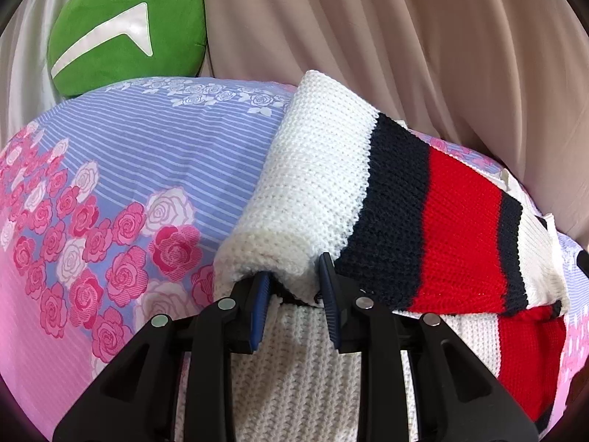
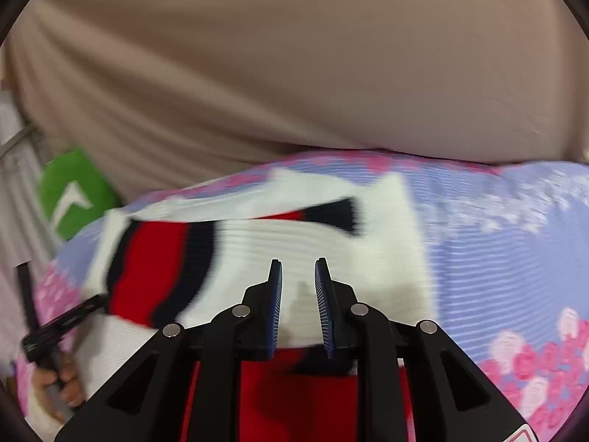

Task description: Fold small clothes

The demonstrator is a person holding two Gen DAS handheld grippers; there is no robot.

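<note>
A knitted sweater (image 1: 401, 202) in white with navy and red stripes lies on the flowered bed sheet (image 1: 121, 169). My left gripper (image 1: 294, 280) is shut on a thick white fold of it and holds that fold up over the layer below. In the right wrist view the sweater (image 2: 257, 254) is blurred. My right gripper (image 2: 298, 287) is open and empty above its white part. The left gripper (image 2: 55, 328) and the hand holding it show at that view's left edge.
A green plush cushion (image 1: 125, 29) sits at the far left of the bed, also in the right wrist view (image 2: 73, 199). A beige curtain (image 1: 405, 37) hangs behind the bed. The sheet (image 2: 497, 243) extends to the sweater's right.
</note>
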